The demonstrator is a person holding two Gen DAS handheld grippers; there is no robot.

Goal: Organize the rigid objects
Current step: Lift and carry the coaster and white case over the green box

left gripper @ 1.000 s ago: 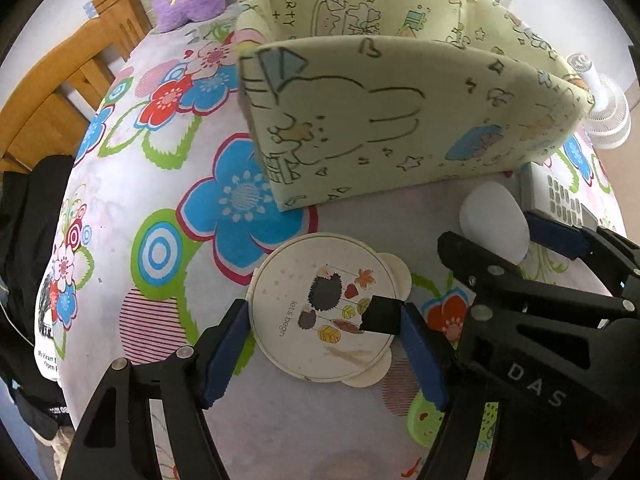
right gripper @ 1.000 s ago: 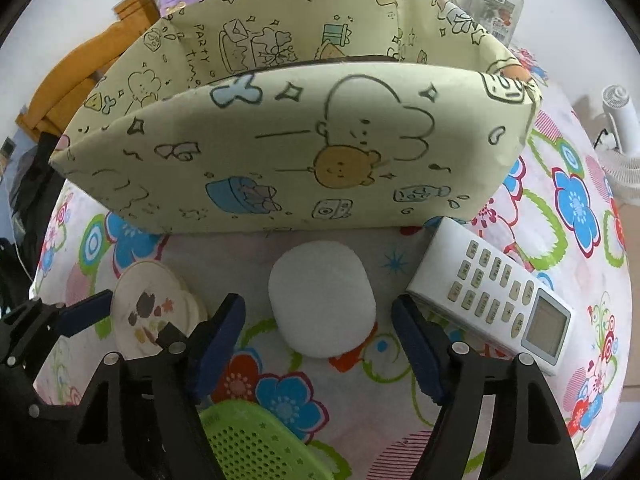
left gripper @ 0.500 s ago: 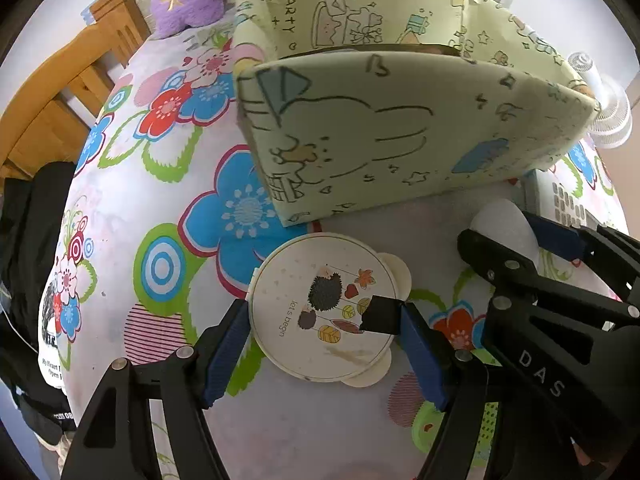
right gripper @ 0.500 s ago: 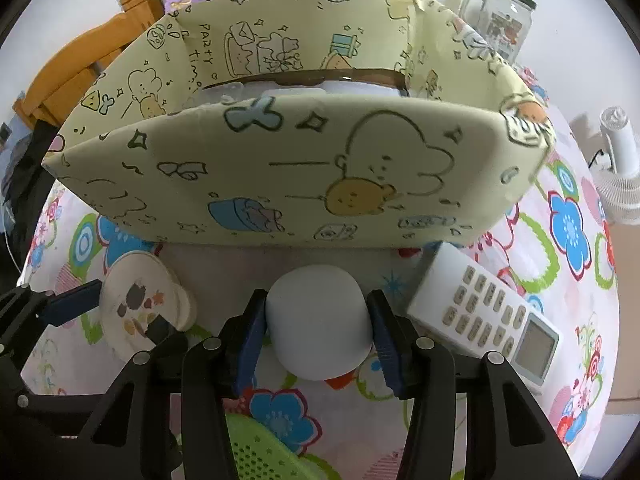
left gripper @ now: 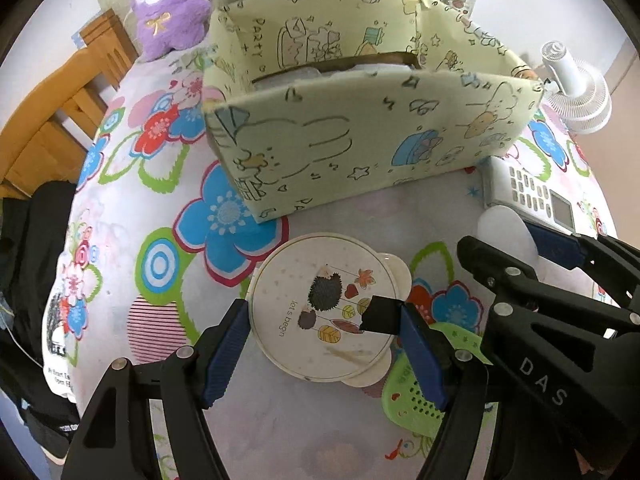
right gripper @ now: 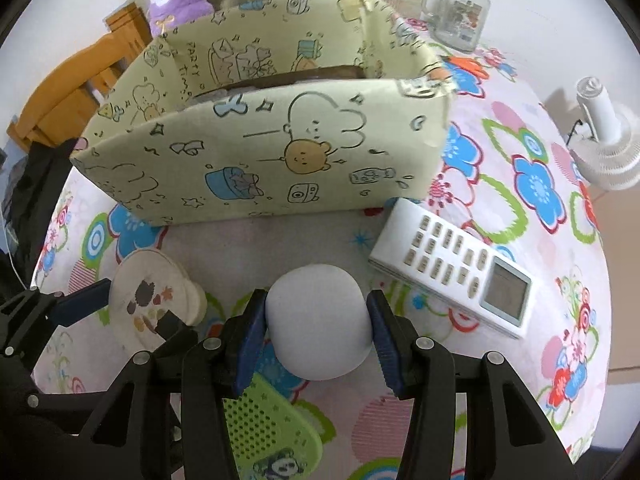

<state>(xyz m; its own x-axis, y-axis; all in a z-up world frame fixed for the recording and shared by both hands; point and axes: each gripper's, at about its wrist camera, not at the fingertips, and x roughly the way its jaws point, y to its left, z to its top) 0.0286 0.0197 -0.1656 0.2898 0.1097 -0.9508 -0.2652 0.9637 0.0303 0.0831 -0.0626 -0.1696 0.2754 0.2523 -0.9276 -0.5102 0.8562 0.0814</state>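
Right hand-held gripper (right gripper: 317, 320) clamps the white puck (right gripper: 318, 322). Left hand-held gripper (left gripper: 322, 326) grips the hedgehog lid (left gripper: 324, 306) at both edges, near the box (left gripper: 360, 136).

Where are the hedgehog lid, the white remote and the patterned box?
hedgehog lid (left gripper: 320, 304): left wrist view, its printed top.
white remote (right gripper: 452, 268): right wrist view, its keypad.
patterned box (right gripper: 280, 160): right wrist view, its front wall.

Floral tablecloth (right gripper: 520, 184); wooden chair (left gripper: 52, 120) at left; pale wall (right gripper: 540, 8) behind.
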